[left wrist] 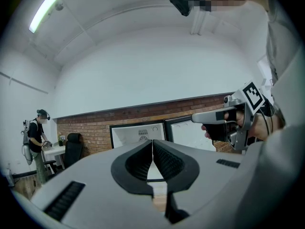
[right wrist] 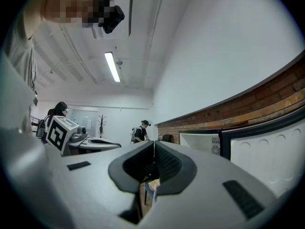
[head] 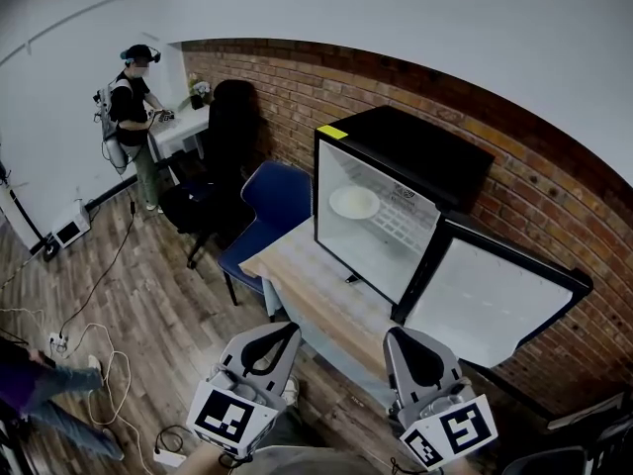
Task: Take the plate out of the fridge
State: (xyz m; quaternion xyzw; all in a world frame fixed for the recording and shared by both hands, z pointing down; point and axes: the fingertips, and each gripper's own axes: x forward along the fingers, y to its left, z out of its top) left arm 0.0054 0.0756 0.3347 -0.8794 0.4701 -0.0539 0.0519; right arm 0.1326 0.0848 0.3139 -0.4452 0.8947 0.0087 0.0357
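My left tool [head: 290, 331] and right tool [head: 396, 334], both pinched shut and empty, face the open mini fridge [head: 415, 144] on the desk [head: 299, 277], a white plate [head: 354, 202] inside.

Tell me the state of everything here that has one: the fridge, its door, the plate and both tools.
Black mini fridge: stands on the wooden table, inside exposed.
Fridge door: swung wide open.
Round white plate: lies flat on a shelf inside the fridge, untouched.
Left tool: shut, nothing between its jaws.
Right tool: shut, nothing between its jaws.
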